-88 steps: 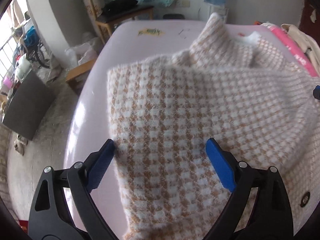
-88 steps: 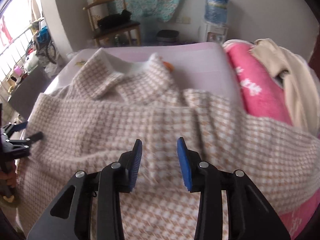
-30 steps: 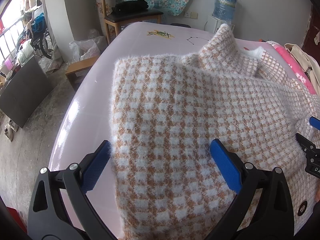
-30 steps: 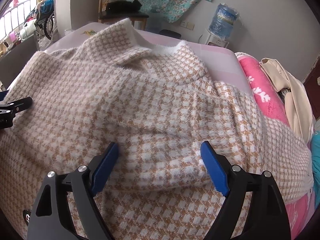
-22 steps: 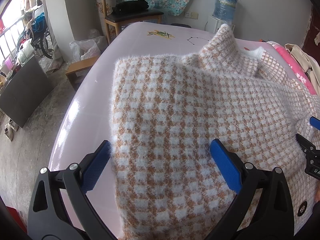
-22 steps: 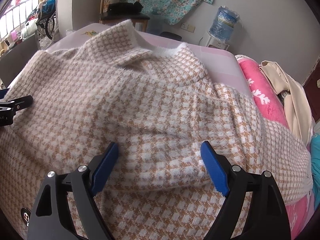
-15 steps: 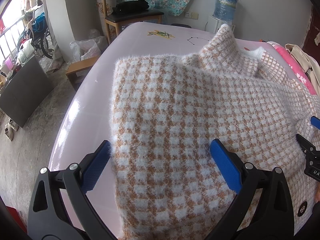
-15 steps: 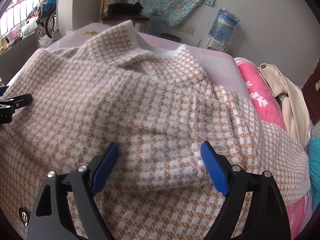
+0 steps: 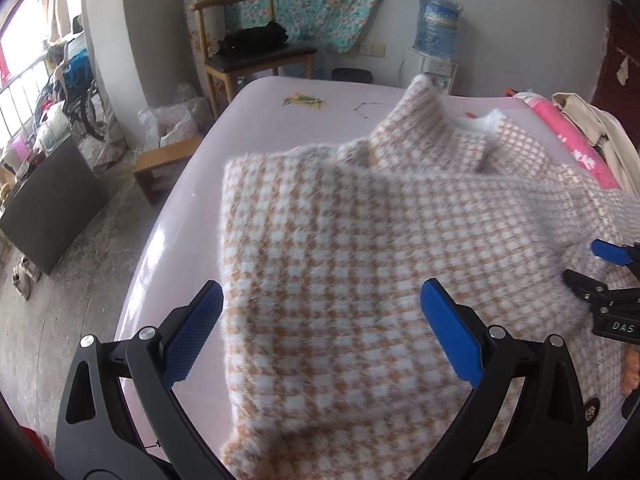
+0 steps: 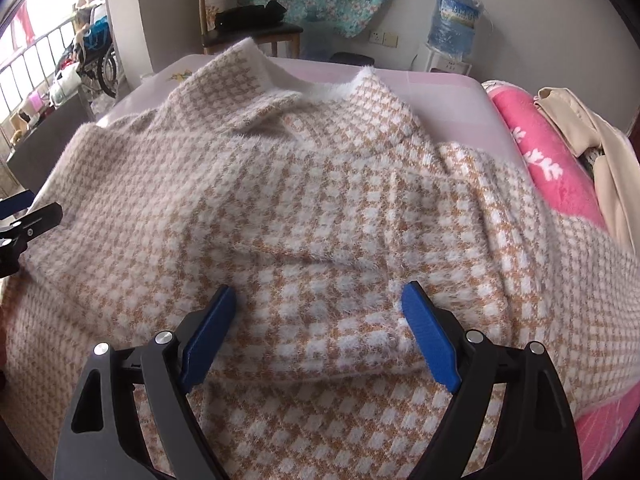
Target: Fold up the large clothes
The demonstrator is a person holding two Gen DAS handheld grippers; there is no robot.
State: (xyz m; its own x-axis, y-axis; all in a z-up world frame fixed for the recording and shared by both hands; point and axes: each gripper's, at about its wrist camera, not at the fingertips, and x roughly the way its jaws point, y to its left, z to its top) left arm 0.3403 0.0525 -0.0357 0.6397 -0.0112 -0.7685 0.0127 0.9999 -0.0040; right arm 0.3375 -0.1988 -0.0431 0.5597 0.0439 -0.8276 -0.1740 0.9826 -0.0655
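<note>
Sweater (image 10: 320,200) lying collar-end at 12 o'clock, folded edge sitting between right gripper (image 10: 320,336), nearer; left gripper (image 9: 320,320) hovering; both gaping wide, holding nothing.

one sweater (image 9: 360,240), one chair (image 9: 256,56), two grippers (image 9: 320,320) (image 10: 316,320)

bare bed (image 9: 188,216) runs free along the sweater's (image 9: 344,240) left edge and beyond its collar. right of the sweater, a pink blanket (image 10: 540,148) and a beige coat (image 10: 588,136) block the way.
</note>
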